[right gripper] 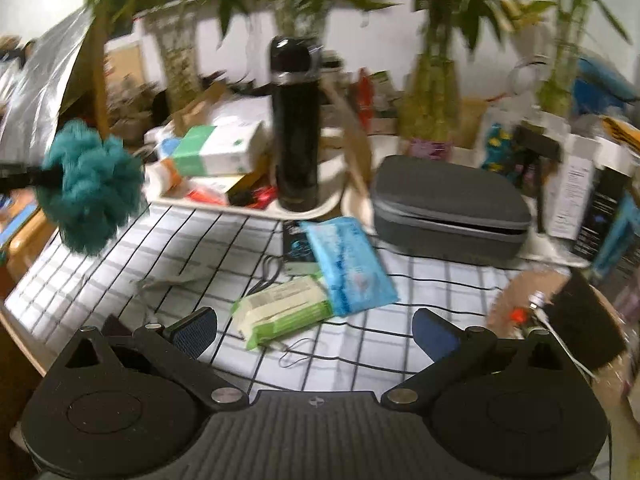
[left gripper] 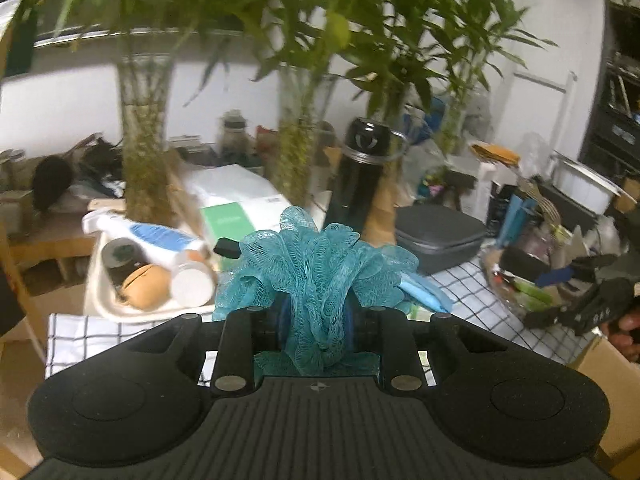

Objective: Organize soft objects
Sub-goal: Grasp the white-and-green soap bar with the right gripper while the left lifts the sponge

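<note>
The left gripper (left gripper: 318,320) has its jaws drawn close together, pinching the teal mesh bath pouf (left gripper: 316,272) at its gathered middle, so the netting bulges out above and to both sides of the blue pads. In the right wrist view the same pouf (right gripper: 94,186) hangs clear of the counter, off its left edge, carried on the end of that dark gripper. The right gripper (right gripper: 316,328) has its jaws spread wide with nothing between them, poised over the checked cloth (right gripper: 120,256) that covers the counter. Just beyond its blue pads lies a green-and-white pack of wipes (right gripper: 282,312), and a blue soft pack (right gripper: 348,264) overlaps its far end; a thin black cord (right gripper: 276,276) trails on the cloth beside them. Farther back, a tall black flask (right gripper: 296,128) stands upright on a white tray (right gripper: 320,204), with a green-and-white box (right gripper: 220,150) to its left. To the right of the flask sits a closed grey zip case (right gripper: 448,212). Behind all this, bamboo stalks in glass vases (left gripper: 144,148) rise against the white wall. In the left wrist view, a white bin (left gripper: 100,296) holds a bottle lying on its side, and the right gripper (left gripper: 588,304) shows at the right edge.
</note>
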### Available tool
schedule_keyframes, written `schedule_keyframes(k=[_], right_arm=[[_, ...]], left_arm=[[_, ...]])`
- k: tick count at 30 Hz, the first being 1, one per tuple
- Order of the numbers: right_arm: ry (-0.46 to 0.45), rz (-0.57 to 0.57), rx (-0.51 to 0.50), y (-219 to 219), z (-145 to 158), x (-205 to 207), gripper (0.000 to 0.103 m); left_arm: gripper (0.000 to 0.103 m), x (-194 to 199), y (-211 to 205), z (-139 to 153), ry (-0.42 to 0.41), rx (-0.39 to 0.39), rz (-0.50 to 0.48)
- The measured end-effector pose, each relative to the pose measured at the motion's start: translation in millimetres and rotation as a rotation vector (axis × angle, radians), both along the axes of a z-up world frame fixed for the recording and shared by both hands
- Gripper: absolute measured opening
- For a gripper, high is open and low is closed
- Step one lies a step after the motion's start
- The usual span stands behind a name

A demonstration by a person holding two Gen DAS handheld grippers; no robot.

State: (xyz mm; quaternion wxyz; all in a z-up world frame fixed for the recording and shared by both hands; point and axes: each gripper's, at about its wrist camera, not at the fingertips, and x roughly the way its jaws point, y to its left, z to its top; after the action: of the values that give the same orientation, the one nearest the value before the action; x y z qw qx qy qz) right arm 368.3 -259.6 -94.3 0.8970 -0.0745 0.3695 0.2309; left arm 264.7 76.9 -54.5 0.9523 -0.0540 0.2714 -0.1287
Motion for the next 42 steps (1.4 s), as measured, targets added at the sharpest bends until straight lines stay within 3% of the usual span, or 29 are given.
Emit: schedule_keyframes(k=[10,14,17,42], right_arm=[[0.075,0.157,-0.006,23.8,-30.4,26.2,0.102],[0.095,0.209,-0.004,30.5,-41.3,40.1,0.094],[0.106,0.243,-0.005,36.2,-49.0,49.9,0.093],[0.184,0.264,-0.055,64.8,-105.9,102.6,0.094]], left_arm=[[0.025,-1.2,16.8,-9.0,0.032,0.004,0.060],[0.025,-0.5,21.3,-12.2,0.043,-0.003,0.053],[0.025,0.2,21.3,-14.3,0.051,0.002,0.042],[0.026,5.1,20.2,-19.6,0.074,-0.013,0.008]])
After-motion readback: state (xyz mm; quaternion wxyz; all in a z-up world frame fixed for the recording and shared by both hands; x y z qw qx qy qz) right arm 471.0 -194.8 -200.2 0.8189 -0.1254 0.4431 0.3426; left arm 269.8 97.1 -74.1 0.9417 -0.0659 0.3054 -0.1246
